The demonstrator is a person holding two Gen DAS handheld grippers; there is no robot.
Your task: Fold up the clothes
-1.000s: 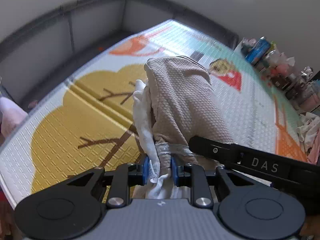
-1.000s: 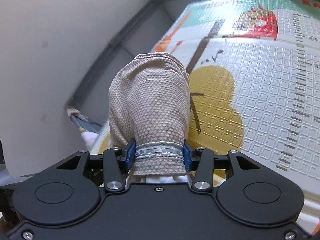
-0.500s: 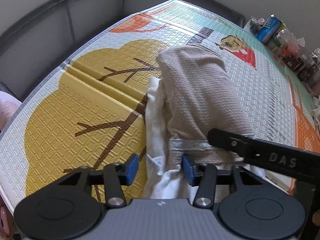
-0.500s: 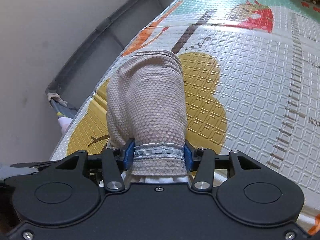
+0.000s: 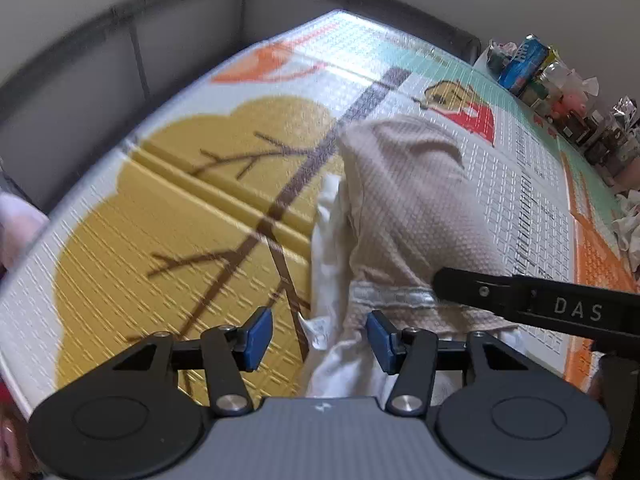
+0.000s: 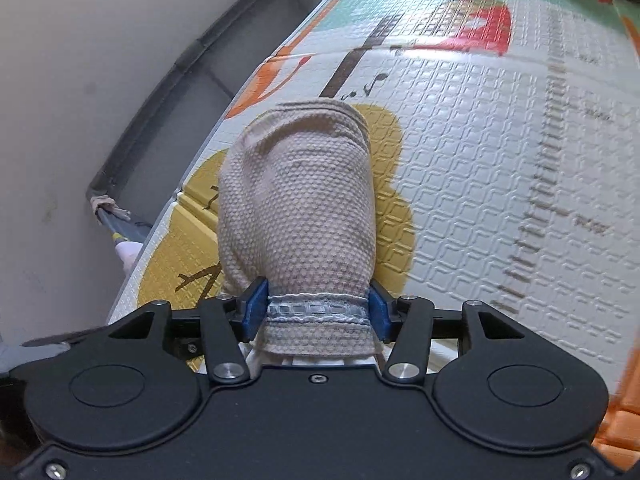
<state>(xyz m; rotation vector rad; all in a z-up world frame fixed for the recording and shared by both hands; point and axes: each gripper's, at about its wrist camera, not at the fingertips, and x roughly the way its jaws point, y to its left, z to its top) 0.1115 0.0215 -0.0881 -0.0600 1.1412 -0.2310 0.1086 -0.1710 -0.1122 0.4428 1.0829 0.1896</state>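
Note:
A beige waffle-knit garment (image 5: 412, 204) with a white lining (image 5: 326, 240) and a lace-trimmed hem lies folded on the printed play mat (image 5: 180, 216). My left gripper (image 5: 316, 338) is open, its blue pads apart on either side of the white lining's near end. The black finger of the other gripper (image 5: 532, 304) crosses the garment's hem from the right. In the right wrist view my right gripper (image 6: 318, 310) is shut on the beige garment (image 6: 300, 204) at its lace hem, and the cloth bulges forward over the mat (image 6: 500, 160).
A grey padded fence (image 5: 72, 80) runs along the mat's far and left edges, with a wall (image 6: 80, 60) behind. Boxes and packets (image 5: 560, 76) crowd the far right. More cloth (image 5: 630, 228) lies at the right edge. Something pink (image 5: 16, 220) shows at the left.
My left gripper has let go of the white lining and opened wide, then drawn back a little. The right gripper keeps its hold on the hem and the garment has come lower over the mat.

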